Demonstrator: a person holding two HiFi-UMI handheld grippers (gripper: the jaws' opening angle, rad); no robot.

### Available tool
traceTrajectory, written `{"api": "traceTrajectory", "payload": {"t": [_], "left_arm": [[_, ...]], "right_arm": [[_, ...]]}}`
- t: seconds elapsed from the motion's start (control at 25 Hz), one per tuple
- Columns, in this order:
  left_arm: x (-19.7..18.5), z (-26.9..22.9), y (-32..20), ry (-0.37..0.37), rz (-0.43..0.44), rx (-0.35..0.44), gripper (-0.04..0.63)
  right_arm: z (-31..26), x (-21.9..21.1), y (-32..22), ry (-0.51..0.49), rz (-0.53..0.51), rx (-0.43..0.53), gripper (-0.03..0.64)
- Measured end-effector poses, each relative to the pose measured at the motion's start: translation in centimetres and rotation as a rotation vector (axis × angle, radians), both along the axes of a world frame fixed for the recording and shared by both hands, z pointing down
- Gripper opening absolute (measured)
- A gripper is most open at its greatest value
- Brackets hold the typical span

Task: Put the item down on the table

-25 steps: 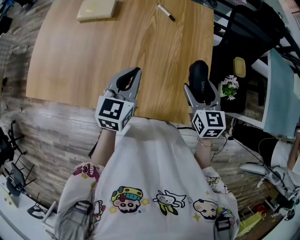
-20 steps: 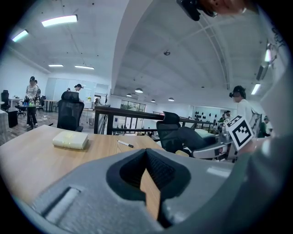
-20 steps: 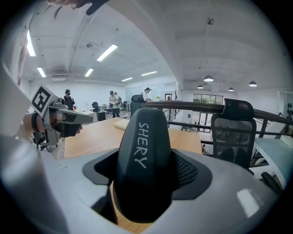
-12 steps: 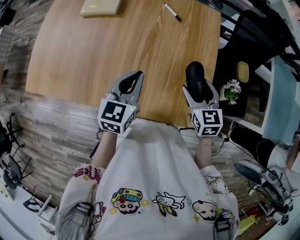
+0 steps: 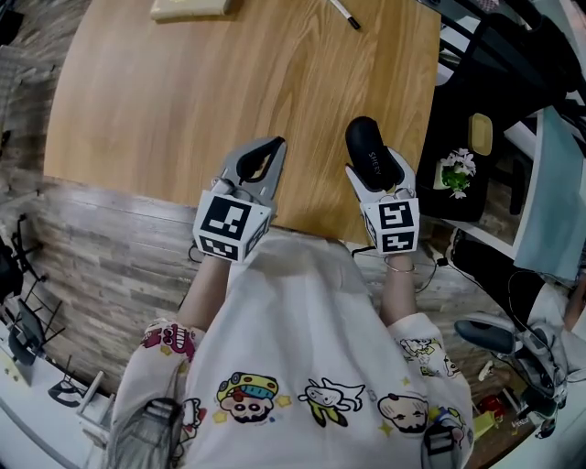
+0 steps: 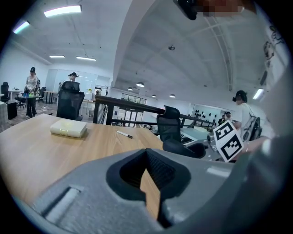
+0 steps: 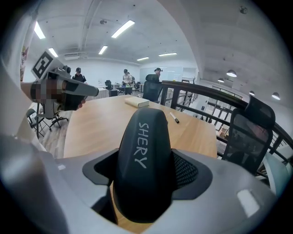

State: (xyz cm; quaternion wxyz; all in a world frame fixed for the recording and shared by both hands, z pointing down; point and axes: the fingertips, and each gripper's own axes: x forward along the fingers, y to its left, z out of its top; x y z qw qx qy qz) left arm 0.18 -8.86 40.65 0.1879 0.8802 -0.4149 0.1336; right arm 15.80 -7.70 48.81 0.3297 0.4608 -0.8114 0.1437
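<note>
A black oblong case (image 5: pixel 369 149) printed "SHERY" (image 7: pixel 144 160) sticks forward out of my right gripper (image 5: pixel 379 176), which is shut on it over the wooden table's (image 5: pixel 183 82) near right corner. Whether the case touches the table I cannot tell. In the right gripper view the case fills the space between the jaws of the right gripper (image 7: pixel 146 171). My left gripper (image 5: pixel 272 147) hovers over the table's near edge, to the left of the case. It is shut and empty, with only table wood showing through the gap behind its tips in the left gripper view (image 6: pixel 147 155).
A pale flat block (image 5: pixel 188 7) and a black-capped marker (image 5: pixel 345 13) lie at the table's far side. Black office chairs (image 5: pixel 476 64) and a small potted flower (image 5: pixel 455 171) stand off the table's right edge. Other people stand far back in the room.
My right gripper has sunk toward the table with the case and swung a little to the left. The left gripper has come down slightly.
</note>
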Motion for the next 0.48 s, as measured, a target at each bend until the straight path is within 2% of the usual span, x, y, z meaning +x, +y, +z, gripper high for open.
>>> {"api": "traceTrajectory", "payload": {"t": [0.24, 0.48], "left_arm": [[0.8, 1.0, 0.0, 0.0, 0.028, -0.016, 0.0], [1.5, 2.3, 0.0, -0.002, 0.046, -0.045, 0.0]], "right_arm": [[3.3, -0.6, 0.3, 0.07, -0.045, -0.051, 0.357], [6.6, -0.6, 0.5, 0.088, -0.061, -0.102, 0.356]]}}
